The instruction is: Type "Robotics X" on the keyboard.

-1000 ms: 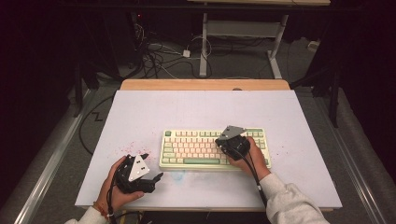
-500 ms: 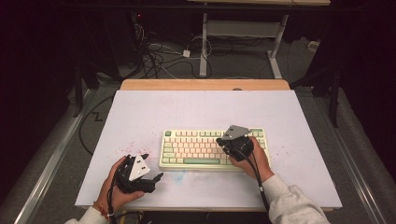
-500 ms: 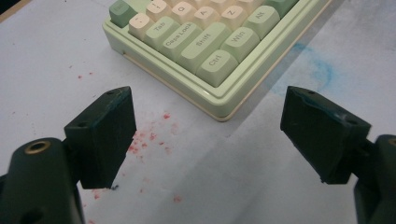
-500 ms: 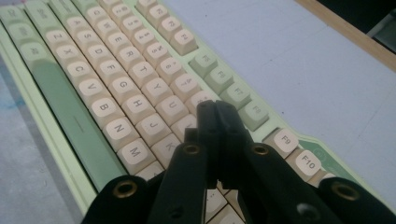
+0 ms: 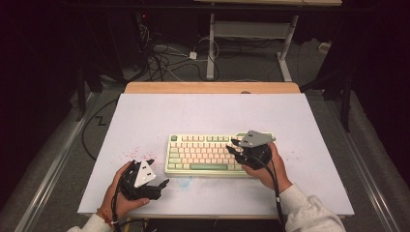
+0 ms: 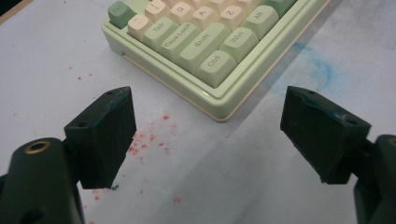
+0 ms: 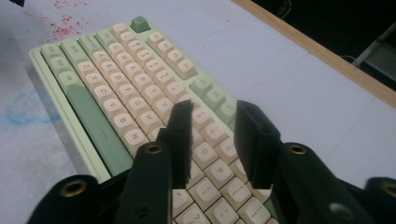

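— Right gripper [image 5: 235, 146]: jaws just opening, part-spread over the keyboard [image 5: 208, 154], nothing between them. Left gripper [image 5: 157, 174] wide open beside its corner.

— Keyboard, mid-table [image 5: 145, 116]: we judge it rigid, weighty; keycaps loose-fitting. We'd grip the case edge.

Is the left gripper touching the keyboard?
Apart. In the left gripper view, bare table lies between the open left gripper and the keyboard corner.

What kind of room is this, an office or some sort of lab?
Most likely a lab or recording workspace, not an ordinary office: a white-topped table standing in a dark room, loose cables tangled on the floor behind it, and a lone keyboard being worked with hand-held grippers.
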Demonstrator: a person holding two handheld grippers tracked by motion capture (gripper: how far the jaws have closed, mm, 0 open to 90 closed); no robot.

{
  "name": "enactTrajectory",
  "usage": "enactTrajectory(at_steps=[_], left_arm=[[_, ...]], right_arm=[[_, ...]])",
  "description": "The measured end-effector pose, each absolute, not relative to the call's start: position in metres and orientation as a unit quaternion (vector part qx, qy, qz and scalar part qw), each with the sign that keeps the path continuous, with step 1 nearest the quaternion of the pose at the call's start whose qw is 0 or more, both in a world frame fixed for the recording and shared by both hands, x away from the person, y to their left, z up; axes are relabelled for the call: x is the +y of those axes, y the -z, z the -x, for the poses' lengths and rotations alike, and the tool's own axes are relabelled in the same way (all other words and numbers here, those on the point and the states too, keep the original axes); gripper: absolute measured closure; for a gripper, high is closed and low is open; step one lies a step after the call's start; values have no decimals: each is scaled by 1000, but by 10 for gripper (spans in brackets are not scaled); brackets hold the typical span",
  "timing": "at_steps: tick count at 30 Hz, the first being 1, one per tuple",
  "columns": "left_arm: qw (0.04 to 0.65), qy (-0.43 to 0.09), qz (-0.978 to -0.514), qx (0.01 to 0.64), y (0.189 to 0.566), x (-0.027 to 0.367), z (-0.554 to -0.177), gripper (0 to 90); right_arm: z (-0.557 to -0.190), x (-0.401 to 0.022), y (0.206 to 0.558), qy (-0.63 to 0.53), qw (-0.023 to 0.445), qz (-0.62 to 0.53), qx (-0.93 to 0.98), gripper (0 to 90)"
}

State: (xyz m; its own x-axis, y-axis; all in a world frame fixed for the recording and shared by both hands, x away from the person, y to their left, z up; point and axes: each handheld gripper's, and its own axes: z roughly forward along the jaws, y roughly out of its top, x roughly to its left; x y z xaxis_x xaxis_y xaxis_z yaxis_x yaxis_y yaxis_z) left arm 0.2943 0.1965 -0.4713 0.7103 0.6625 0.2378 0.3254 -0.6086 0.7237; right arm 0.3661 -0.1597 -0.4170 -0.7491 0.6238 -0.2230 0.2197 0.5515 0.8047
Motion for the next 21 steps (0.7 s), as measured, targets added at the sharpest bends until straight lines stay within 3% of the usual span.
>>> enactTrajectory(at_steps=[10,14,21], left_arm=[[333,-246,-864,285,472,196,-294,172],[331,-245,-866,284,472,195,-294,172],[332,-250,-863,288,470,196,-294,175]], right_arm=[[-350,-174,412,-426,281,-246,824,320],[-343,-182,412,-433,292,-252,815,268],[-331,-197,412,-435,302,-254,809,261]])
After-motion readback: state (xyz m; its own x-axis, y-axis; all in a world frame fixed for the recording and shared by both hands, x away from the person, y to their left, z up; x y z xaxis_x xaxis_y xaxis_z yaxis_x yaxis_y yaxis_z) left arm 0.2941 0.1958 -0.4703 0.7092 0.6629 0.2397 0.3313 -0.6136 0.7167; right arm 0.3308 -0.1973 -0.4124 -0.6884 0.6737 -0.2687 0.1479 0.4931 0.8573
